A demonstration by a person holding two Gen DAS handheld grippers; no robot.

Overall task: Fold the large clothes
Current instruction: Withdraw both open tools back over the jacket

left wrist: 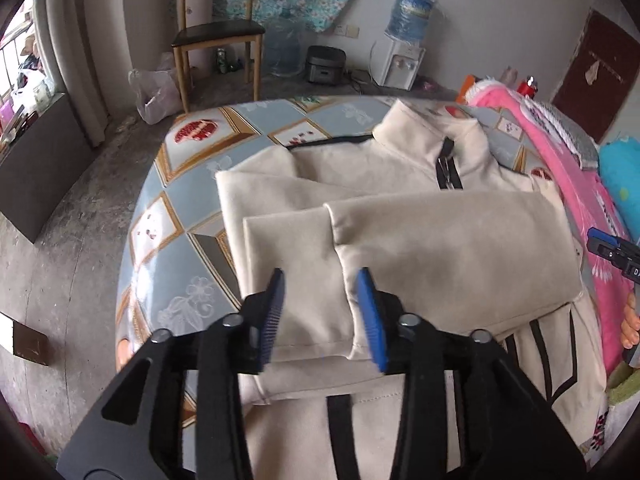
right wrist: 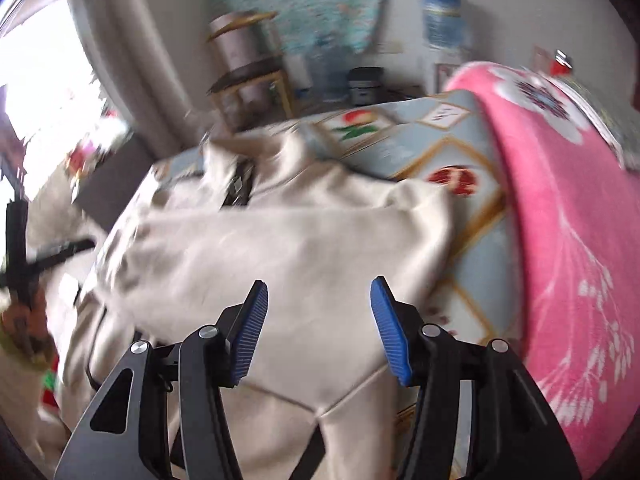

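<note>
A cream zip-neck jacket [left wrist: 400, 168] with black stripes lies face up on the patterned table [left wrist: 192, 200]. Both sleeves are folded across its chest, the upper one [left wrist: 440, 248] reaching from the right. My left gripper [left wrist: 322, 316] is open just above the sleeve cuff [left wrist: 316, 304], holding nothing. My right gripper [right wrist: 318, 328] is open above the jacket's [right wrist: 280, 248] right side, empty; that view is blurred. The right gripper also shows at the left wrist view's right edge [left wrist: 612, 252].
A pink blanket [right wrist: 560, 220] is heaped along the table's right side, with a teal item [left wrist: 620, 176] beyond it. A wooden chair [left wrist: 218, 36], water bottles, a dispenser [left wrist: 400, 64] and a rice cooker [left wrist: 325, 65] stand on the floor behind the table.
</note>
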